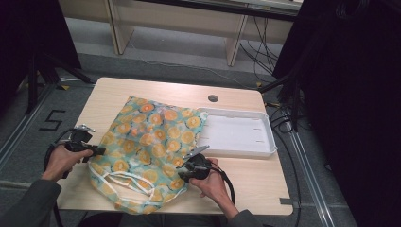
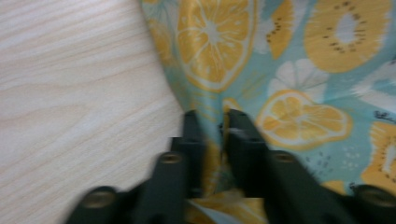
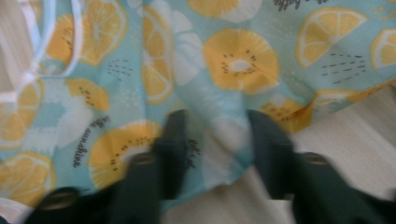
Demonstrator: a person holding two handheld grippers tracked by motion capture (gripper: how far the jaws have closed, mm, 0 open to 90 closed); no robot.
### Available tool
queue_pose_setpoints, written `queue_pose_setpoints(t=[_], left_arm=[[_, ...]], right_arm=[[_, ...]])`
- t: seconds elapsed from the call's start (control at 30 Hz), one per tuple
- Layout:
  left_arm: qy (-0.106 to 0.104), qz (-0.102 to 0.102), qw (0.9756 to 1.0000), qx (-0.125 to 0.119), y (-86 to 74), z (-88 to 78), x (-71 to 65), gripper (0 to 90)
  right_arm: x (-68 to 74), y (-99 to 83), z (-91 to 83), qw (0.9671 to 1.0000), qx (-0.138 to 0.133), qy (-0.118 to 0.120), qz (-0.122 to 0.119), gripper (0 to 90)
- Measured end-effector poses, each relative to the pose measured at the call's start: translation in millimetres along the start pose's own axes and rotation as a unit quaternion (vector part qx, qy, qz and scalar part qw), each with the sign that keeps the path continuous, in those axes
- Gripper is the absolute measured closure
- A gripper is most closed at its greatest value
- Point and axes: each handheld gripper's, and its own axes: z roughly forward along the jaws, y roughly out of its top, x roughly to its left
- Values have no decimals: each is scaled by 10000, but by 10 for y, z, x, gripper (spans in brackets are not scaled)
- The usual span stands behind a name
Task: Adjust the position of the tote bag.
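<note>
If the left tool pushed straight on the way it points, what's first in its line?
The fruit-print cloth bag: the left tool already pinches a fold at its edge, so it would meet more of that cloth; the white tray lies farther off, probably.

Tongs (image 2: 215,116) pinch fruit-print cloth (image 2: 299,70) edge — tabletop (image 2: 79,93) beside.

A shallow white tray (image 1: 265,124) sits on the right half of the light wooden table (image 1: 255,182), its long side parallel to the table's front edge. Near the far edge is a round cable hole (image 1: 213,98). On the grey floor (left of the table) is a black "5" marking (image 1: 52,120), and cables (image 1: 265,45) trail beyond.
</note>
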Motion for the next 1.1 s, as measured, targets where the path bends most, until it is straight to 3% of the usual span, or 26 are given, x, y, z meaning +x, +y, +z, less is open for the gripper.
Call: queue_pose_setpoints(t=[0.03,0.07,0.13,0.17,0.23,0.27,0.33,0.37,0.4,0.43,0.5,0.57,0.63,0.67,0.77,0.8,0.9,0.93,1.03,1.1], left_arm=[[0,0,10000,0,0,0,0,878],[26,-29,10000,-36,-6,-14,-31,878],[54,160,9998,65,-32,-74,-89,892],[34,218,9997,76,-48,-89,-109,892],[38,285,9996,72,-100,-144,-163,892],[-51,312,9994,108,-163,-168,-226,891],[-82,358,9992,184,-192,-181,-265,890],[-109,392,9990,205,-218,-190,-308,890],[-148,337,9991,207,-250,-204,-408,889],[-174,459,9985,239,-265,-214,-444,889],[-248,507,9980,276,-281,-204,-541,887],[-258,543,9977,322,-274,-205,-583,879],[-248,578,9977,267,-262,-191,-640,873],[-242,619,9975,250,-253,-200,-627,854],[-156,459,9986,199,-270,-247,-565,788],[-94,400,9991,92,-281,-263,-552,714],[28,367,9992,-120,-281,-344,-570,528],[38,345,9986,-407,-283,-453,-646,466],[-1,639,9966,-525,-288,-585,-737,364],[-229,808,9941,-680,-314,-654,-882,351]], right_arm=[[0,0,0,10000,0,0,0,728],[-32,11,9,9995,-7,-154,-290,785],[-46,25,22,9996,16,-203,-206,850],[-85,45,14,9990,4,-301,-328,882],[-94,60,-2,9992,42,-303,-259,888],[-153,96,11,9980,-81,-442,-454,895],[-175,124,4,9976,-41,-518,-461,896],[-230,140,29,9951,-170,-676,-703,897],[-280,202,25,9949,-96,-749,-675,899],[-332,232,23,9937,-134,-779,-792,900],[-374,263,-2,9949,-85,-833,-563,900],[-436,265,-5,9940,-281,-915,-528,900],[-460,264,-34,9951,-206,-844,-482,898],[-460,240,-57,9959,-262,-835,-243,880],[-438,206,-142,9972,-300,-648,-224,774],[-412,191,-170,9971,-380,-646,-122,726],[-367,154,-280,9961,-632,-601,-136,598],[-357,146,-316,9954,-773,-553,-92,554],[-289,98,-443,9949,-908,-438,23,497],[-240,51,-481,9943,-1012,-328,20,483]])
